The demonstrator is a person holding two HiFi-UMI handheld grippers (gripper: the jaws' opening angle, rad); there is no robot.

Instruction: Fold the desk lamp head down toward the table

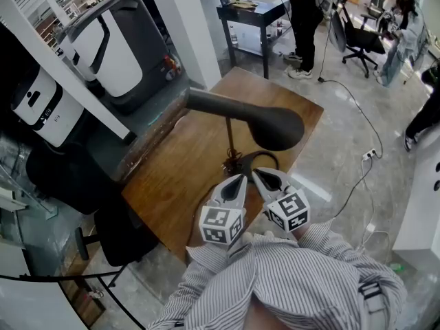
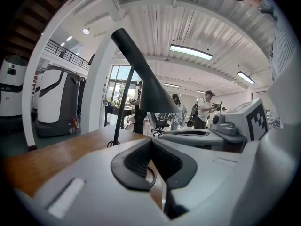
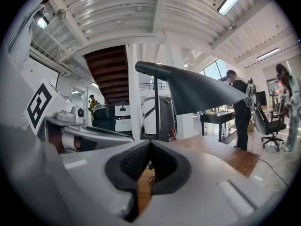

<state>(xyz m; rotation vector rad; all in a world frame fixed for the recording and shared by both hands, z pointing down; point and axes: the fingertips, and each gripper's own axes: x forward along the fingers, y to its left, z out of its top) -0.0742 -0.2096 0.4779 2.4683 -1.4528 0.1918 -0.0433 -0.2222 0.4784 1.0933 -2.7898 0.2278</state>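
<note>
Two shut grippers sit by a tall desk lamp.

The desk lamp (image 1: 206, 102) stands on the wooden table (image 1: 172, 179). Its dark head (image 1: 276, 126) is up high on a thin pole (image 1: 229, 137) and sticks out sideways over the wood. The left gripper (image 1: 240, 178) and right gripper (image 1: 257, 173) sit side by side near the table edge, just in front of the pole. Each has its fingers pressed together with nothing between them. A push on the smooth head could slip off. The foot (image 1: 229, 165) looks small, though it is hard to see, so the whole lamp might tip.
</note>
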